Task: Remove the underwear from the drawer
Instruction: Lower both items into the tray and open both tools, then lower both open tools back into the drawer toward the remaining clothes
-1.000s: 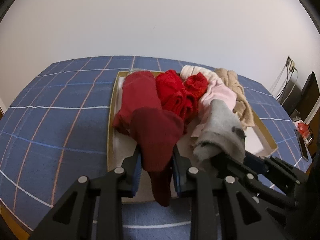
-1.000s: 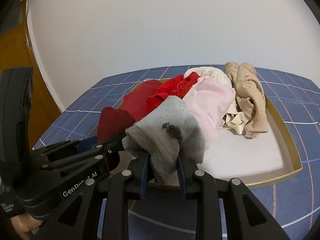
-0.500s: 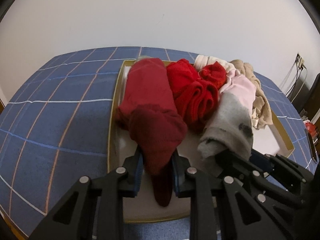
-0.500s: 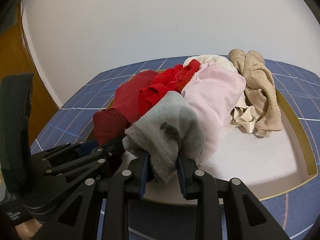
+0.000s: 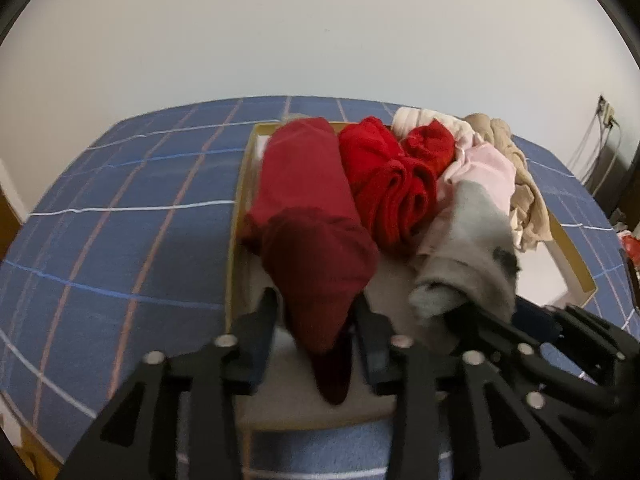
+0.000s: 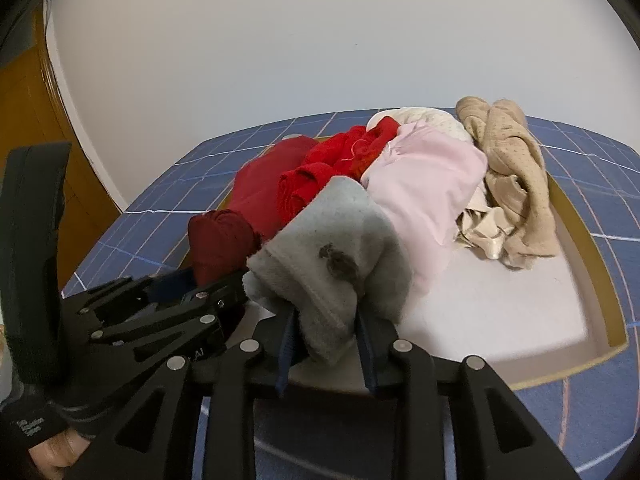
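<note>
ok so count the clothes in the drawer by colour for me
Dark red: 2
Bright red: 2
Pink: 1
Grey: 1
Cream: 1
Tan: 1
Total: 8, as far as the pile shows.

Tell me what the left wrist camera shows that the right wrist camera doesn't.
Only the left wrist view shows the wall socket with hanging cables and the left gripper opening around the dark maroon garment.

Only the right wrist view shows the wooden door frame and the right gripper opening around the grey fleece garment from behind.

Both show the shallow gold-rimmed drawer tray, its clothes and the blue checked cloth.
</note>
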